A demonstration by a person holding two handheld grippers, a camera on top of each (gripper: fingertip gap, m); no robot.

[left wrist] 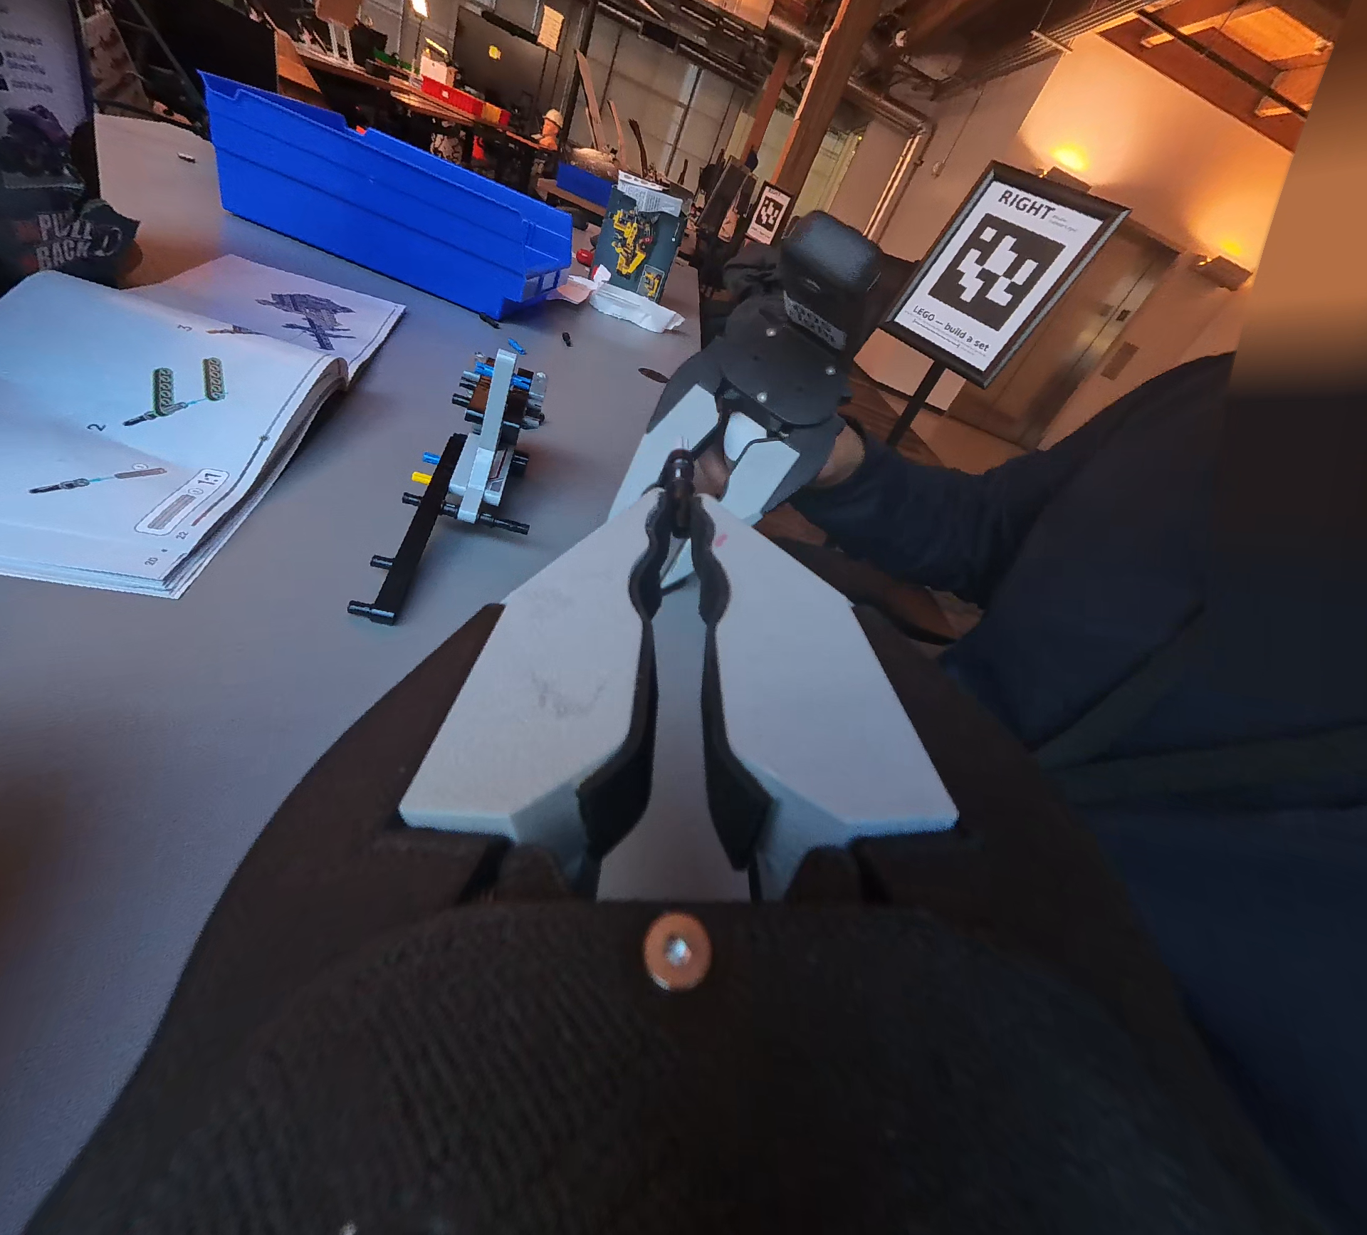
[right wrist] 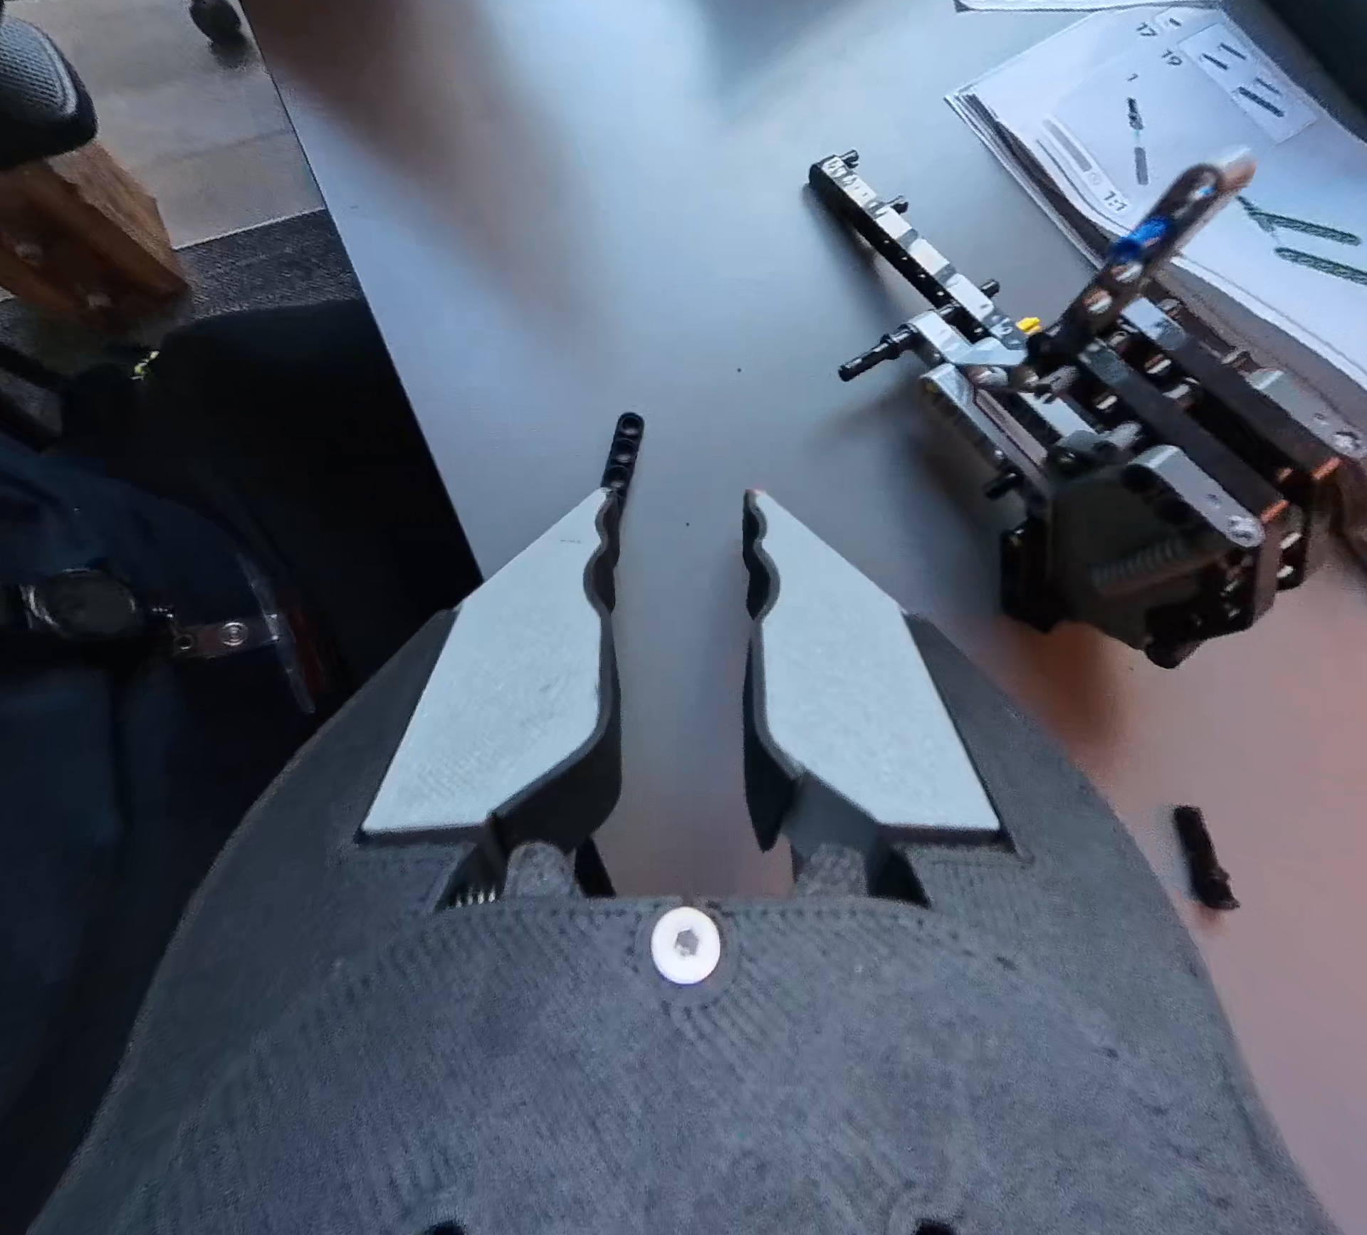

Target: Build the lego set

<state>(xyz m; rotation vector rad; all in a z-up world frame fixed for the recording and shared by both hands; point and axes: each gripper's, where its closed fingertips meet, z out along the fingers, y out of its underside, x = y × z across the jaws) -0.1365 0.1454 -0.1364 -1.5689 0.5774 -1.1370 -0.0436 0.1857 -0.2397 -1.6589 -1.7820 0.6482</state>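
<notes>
Black and small, a lego part (left wrist: 678, 485) is pinched at the very tips of the left gripper (left wrist: 677, 519), jaws nearly closed on it; its exact kind cannot be told from the left wrist view. It is held in the air over the table's (left wrist: 222, 718) near edge, close to the right gripper (left wrist: 714, 452), which faces it tip to tip. In the right wrist view the right gripper (right wrist: 677, 504) is seen with jaws wide and nothing between them; a short black beam (right wrist: 623, 452) with holes is seen just past its left fingertip, and whether it is the same part cannot be told.

The partly built model (left wrist: 488, 437) lies further in on the table, grey and black with blue and yellow pins, apart from both grippers. The open instruction booklet (left wrist: 170, 400) lies beyond it toward the left side, and a blue bin (left wrist: 385, 200) stands toward the far edge.

Risks, as judged: the grip is on the extreme tips only, so the part may pivot or be flicked out when the right gripper closes on it; being over the edge, it would probably fall to the floor. A loose black pin (right wrist: 1202, 866) near the right gripper may be knocked.

Pose: the left gripper is tilted upward and away; the right gripper is pitched down at the table.
</notes>
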